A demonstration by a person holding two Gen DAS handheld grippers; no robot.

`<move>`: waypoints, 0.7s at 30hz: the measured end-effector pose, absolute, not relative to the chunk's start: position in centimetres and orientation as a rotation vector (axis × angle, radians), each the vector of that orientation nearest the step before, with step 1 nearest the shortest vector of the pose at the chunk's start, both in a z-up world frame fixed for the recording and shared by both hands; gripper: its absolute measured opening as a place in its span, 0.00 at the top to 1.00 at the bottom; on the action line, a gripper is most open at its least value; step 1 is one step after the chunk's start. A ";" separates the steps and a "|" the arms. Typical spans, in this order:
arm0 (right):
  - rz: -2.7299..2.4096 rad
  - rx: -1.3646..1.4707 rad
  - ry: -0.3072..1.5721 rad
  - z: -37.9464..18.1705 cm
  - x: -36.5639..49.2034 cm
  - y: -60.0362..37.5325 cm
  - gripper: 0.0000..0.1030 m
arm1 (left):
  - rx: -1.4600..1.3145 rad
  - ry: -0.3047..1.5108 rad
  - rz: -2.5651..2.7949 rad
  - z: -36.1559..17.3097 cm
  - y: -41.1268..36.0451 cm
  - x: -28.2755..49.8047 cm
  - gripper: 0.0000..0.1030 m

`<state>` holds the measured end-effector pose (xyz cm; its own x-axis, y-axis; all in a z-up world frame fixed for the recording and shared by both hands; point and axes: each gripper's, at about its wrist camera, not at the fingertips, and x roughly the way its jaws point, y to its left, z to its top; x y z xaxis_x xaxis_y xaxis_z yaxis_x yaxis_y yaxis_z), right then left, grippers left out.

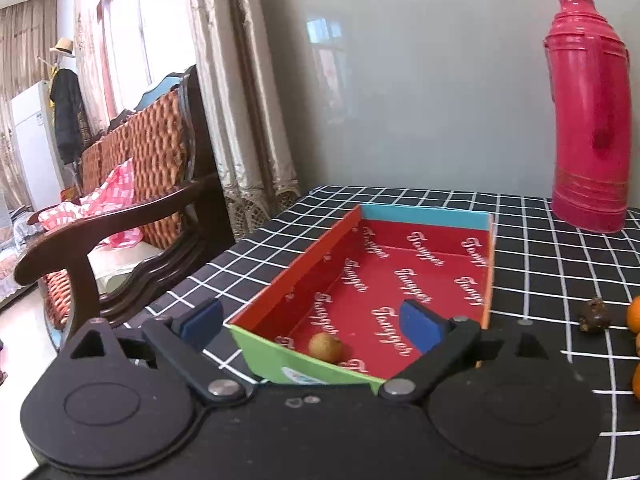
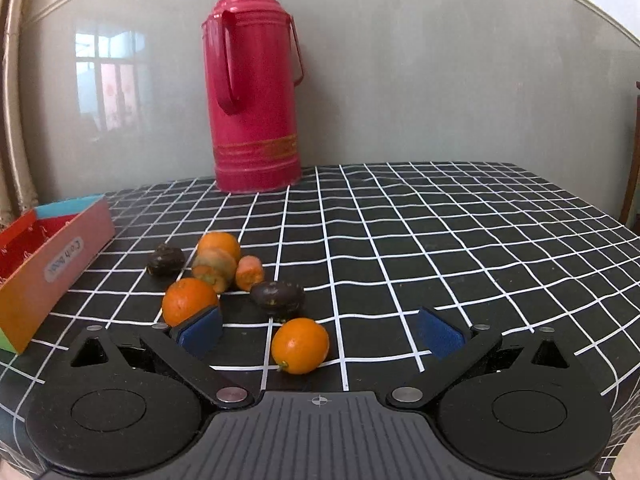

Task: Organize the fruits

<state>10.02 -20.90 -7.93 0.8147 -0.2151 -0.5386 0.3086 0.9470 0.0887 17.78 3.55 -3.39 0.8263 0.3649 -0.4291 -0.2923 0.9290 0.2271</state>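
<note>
Right gripper [image 2: 320,330]: jaws wide, empty, nearest orange [image 2: 300,345] between pads.
Left gripper [image 1: 312,322]: spread, empty, over box [image 1: 430,216]; one pale fruit [image 1: 325,347] inside, probably a longan.
Technique: centre, close gently across orange's middle; round, may roll.

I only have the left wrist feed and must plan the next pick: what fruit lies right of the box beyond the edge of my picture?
Observer: A loose cluster on the checked tablecloth; nearest the right gripper is an orange, between its open fingers, untouched.
Operator: Only oranges?
Observer: No. Two dark fruits too: one just behind that orange, another nearer the box.
Operator: Does anything touch the box?
Observer: No; bare cloth separates the fruits from its orange side wall.
Operator: Is anything stacked?
Observer: A greenish-orange fruit sits against a rear orange; I cannot tell if it rests on it.
</note>
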 end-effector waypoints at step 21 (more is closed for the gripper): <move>-0.261 0.167 0.601 -9.2 11.6 -19.1 0.69 | 0.037 0.552 0.481 -2.8 11.8 17.1 0.12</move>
